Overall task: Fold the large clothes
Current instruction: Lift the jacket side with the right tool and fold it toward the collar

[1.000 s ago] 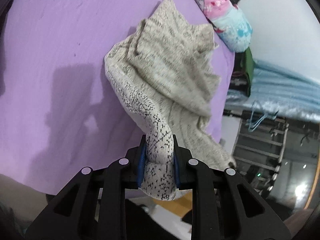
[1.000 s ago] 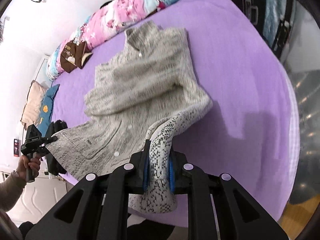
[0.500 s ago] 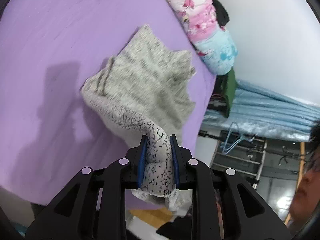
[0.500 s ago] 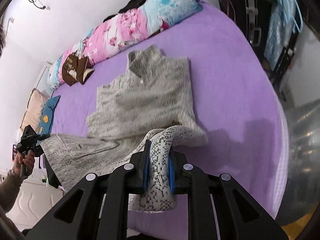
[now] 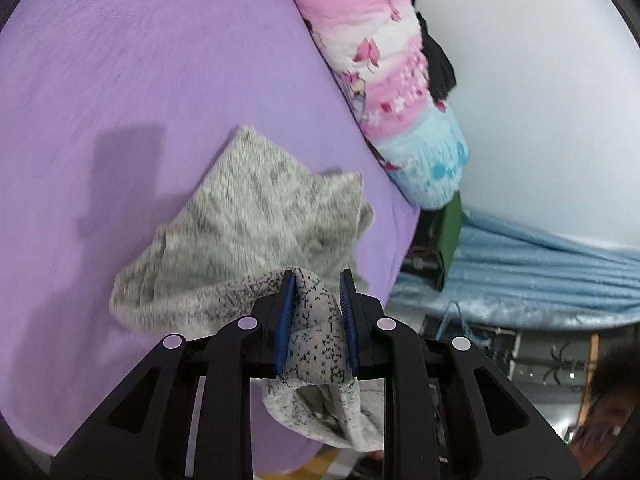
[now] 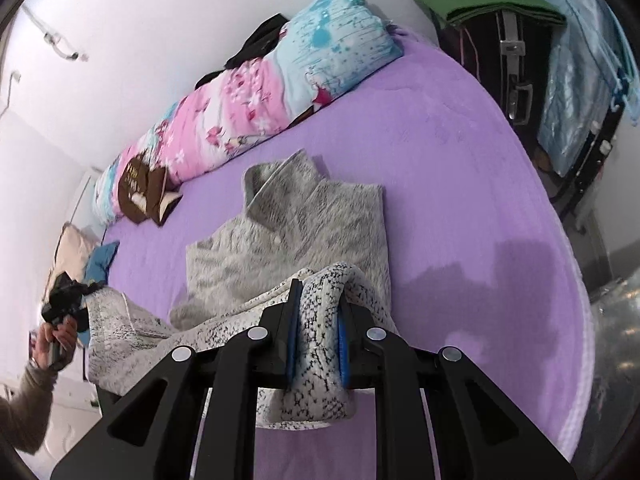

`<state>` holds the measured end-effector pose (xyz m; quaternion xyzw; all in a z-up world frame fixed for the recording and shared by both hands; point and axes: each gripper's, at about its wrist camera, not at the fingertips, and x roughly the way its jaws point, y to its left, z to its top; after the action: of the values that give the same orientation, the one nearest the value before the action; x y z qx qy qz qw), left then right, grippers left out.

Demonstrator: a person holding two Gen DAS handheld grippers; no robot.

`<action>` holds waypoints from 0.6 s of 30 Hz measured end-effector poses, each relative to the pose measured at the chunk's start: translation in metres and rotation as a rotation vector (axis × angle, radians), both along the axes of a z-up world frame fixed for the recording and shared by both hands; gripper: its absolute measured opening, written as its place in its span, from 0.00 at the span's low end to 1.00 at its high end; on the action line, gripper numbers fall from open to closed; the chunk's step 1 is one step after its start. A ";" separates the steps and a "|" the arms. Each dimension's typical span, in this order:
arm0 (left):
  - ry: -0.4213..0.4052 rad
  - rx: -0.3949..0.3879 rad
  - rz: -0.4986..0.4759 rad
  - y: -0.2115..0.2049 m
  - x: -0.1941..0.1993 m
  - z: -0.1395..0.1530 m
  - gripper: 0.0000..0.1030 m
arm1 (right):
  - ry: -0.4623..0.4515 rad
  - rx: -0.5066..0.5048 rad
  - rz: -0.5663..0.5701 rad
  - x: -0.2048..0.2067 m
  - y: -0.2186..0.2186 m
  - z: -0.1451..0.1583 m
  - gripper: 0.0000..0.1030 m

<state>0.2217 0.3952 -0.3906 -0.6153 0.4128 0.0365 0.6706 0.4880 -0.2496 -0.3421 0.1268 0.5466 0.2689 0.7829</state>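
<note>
Right wrist: right gripper [image 6: 318,334] clamps grey knit sweater [image 6: 304,236] hem; left gripper [image 5: 316,316] pinches other corner; collar at 12 o'clock on purple bed [image 6: 460,168].

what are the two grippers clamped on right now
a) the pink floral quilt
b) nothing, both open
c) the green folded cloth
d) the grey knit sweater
d: the right gripper and the left gripper each pinch a bunched edge of the grey knit sweater, whose collar end lies on the purple bed.
</note>
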 end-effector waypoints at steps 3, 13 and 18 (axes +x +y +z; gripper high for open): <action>0.028 0.013 0.022 0.013 0.022 -0.010 0.20 | -0.002 -0.014 -0.009 0.023 0.009 -0.013 0.14; 0.060 0.145 -0.065 0.041 0.136 -0.037 0.08 | -0.013 -0.106 0.088 0.087 0.077 -0.068 0.14; 0.141 0.153 -0.106 0.041 0.143 -0.070 0.08 | 0.049 -0.128 0.065 0.120 0.084 -0.112 0.14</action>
<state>0.3649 0.4363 -0.4606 -0.5354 0.4867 0.0757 0.6861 0.6081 -0.1659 -0.4540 0.0652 0.5856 0.2554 0.7665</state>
